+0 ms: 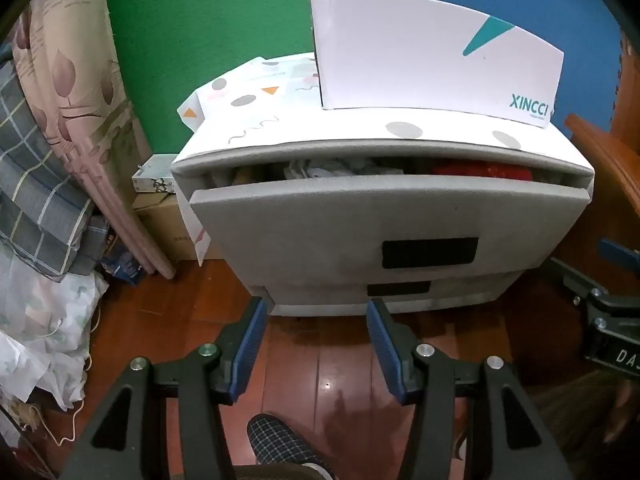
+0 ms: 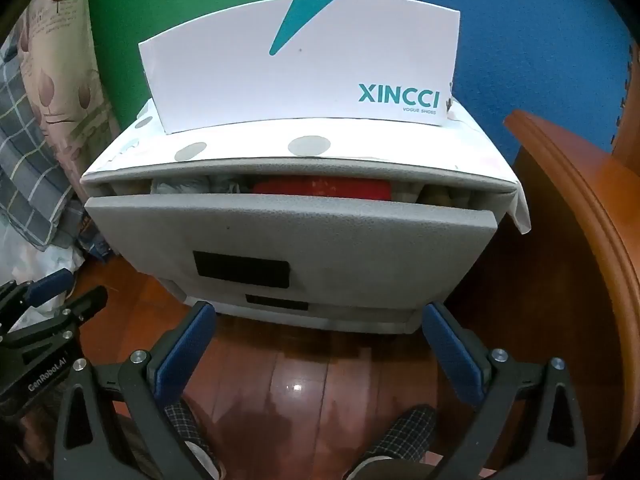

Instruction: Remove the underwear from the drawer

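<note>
Now: white XINCCI VOGUE SHOES box (image 2: 304, 68) at 12 o'clock atop grey drawer unit (image 2: 280, 236) | top drawer ajar, clothing (image 1: 332, 168) inside | left gripper (image 1: 316, 312) half-open, empty | right gripper (image 2: 318, 318) wide, empty, at 6 o'clock

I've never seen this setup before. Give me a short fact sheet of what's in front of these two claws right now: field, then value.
furniture: grey drawer unit on a wooden floor
top drawer: pulled out a little, a gap shows at its top
inside: red cloth and pale cloth, partly hidden
on top: white XINCCI box
left gripper: jaws apart, nothing between them
right gripper: jaws wide apart, nothing between them
both grippers: short of the drawer, touching nothing
</note>
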Demonstrator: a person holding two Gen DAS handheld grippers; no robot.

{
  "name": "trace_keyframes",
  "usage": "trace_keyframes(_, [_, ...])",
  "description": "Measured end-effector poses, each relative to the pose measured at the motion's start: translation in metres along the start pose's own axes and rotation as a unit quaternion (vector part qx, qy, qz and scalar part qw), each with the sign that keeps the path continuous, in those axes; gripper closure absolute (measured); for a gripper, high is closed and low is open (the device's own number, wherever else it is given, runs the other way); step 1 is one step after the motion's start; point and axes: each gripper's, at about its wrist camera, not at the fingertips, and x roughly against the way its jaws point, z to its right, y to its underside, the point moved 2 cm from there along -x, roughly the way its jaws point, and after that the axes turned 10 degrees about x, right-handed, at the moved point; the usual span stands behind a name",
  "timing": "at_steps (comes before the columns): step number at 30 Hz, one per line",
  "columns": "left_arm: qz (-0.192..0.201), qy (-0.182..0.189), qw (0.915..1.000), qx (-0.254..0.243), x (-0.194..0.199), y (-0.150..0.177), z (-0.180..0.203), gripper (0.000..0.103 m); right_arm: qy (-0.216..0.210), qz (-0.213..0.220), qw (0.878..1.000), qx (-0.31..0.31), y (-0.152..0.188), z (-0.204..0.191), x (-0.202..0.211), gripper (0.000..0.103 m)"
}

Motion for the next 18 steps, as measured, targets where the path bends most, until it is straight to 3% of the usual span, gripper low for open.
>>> trace_keyframes(18, [0.004, 0.004, 1.0, 0.007, 0.001, 0.0, -0.004, 0.05, 0.002, 0.004, 1.0, 0.001, -0.001, 0.0, 0.001, 0.001])
